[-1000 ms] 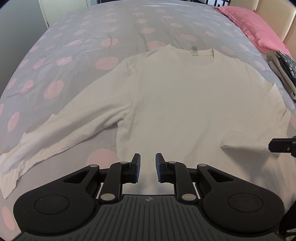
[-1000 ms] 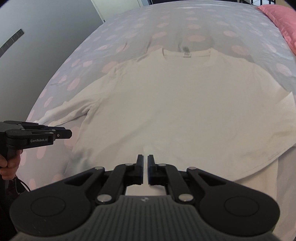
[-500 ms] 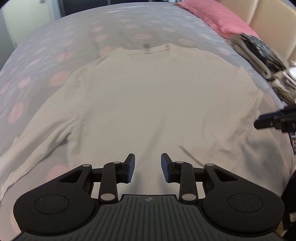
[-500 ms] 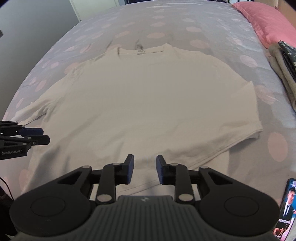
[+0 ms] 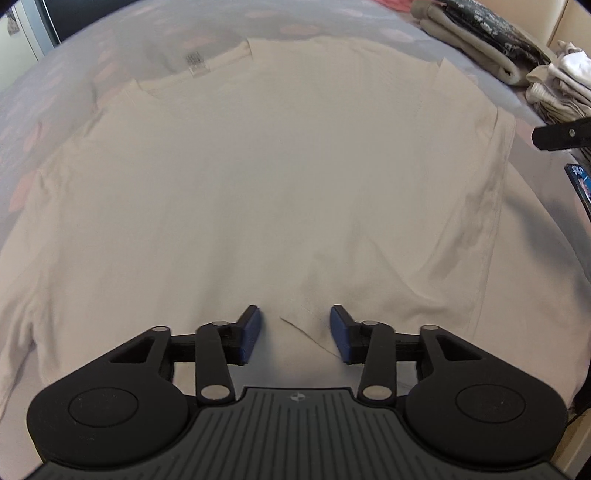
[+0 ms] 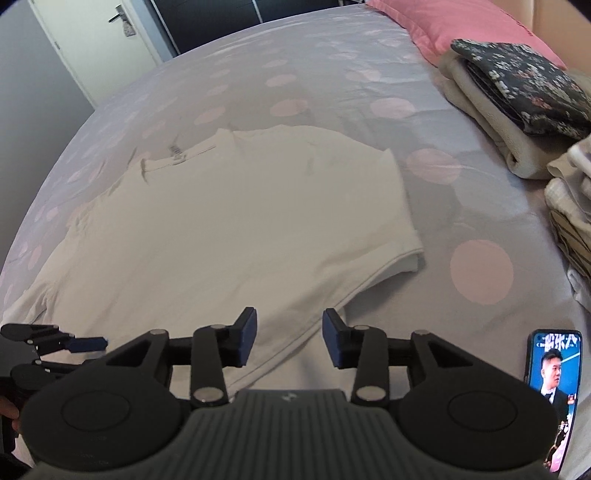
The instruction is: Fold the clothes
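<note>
A cream long-sleeved shirt (image 5: 266, 177) lies flat on the bed, neck label away from me, its right side folded inward. It also shows in the right wrist view (image 6: 221, 229). My left gripper (image 5: 295, 334) is open and empty, low over the shirt's near hem by a small crease. My right gripper (image 6: 289, 338) is open and empty, just above the hem's near right edge. The left gripper shows at the lower left of the right wrist view (image 6: 74, 343); one right fingertip (image 5: 561, 134) shows at the right edge of the left wrist view.
The bed has a grey sheet with pink dots (image 6: 480, 269). Stacks of folded clothes (image 6: 517, 107) lie at the right, also in the left wrist view (image 5: 480, 40). A phone with a lit screen (image 6: 554, 384) lies at the near right. A pink pillow (image 6: 461, 26) is at the far right.
Both grippers have opened wider and swung right and lower toward the shirt's hem. The shirt's left sleeve has dropped out of the left wrist view.
</note>
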Demonstrator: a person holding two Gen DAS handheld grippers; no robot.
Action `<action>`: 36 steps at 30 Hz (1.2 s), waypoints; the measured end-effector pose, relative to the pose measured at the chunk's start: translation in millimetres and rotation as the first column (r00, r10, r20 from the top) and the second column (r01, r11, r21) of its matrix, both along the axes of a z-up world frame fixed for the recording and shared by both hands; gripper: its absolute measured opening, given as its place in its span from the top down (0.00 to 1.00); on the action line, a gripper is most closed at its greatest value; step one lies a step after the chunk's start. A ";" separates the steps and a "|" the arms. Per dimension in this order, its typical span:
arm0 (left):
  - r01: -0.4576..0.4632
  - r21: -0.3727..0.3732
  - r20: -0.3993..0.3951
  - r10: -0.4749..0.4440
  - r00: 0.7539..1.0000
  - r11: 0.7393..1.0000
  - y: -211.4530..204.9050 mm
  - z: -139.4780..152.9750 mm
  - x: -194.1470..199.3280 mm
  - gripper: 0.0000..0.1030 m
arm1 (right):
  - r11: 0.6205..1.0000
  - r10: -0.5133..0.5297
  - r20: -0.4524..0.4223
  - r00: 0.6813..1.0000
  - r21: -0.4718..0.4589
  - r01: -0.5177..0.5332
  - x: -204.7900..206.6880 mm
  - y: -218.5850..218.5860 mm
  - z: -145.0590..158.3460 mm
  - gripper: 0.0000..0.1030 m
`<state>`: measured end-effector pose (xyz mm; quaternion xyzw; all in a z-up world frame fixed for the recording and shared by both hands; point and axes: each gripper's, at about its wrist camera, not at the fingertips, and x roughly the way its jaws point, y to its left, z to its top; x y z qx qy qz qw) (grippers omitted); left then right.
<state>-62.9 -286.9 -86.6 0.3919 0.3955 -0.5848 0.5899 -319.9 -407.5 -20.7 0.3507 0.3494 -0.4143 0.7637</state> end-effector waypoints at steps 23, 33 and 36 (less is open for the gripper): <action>-0.340 -0.386 -0.292 0.237 0.927 0.857 -0.9 141.5 98.0 0.97 | 0.994 -0.103 -0.140 0.985 -0.052 0.097 -20.7 -24.2 -35.2 0.56; -0.512 -0.323 -0.283 0.435 0.855 0.796 -3.3 120.2 161.1 0.97 | 0.989 -0.006 -0.158 0.987 -0.147 -0.017 5.2 -26.7 -37.2 0.56; -0.533 -0.306 -0.257 0.471 0.844 0.789 -5.3 111.9 168.8 0.97 | 0.983 0.026 -0.180 0.983 -0.172 -0.058 15.5 -27.8 -39.8 0.56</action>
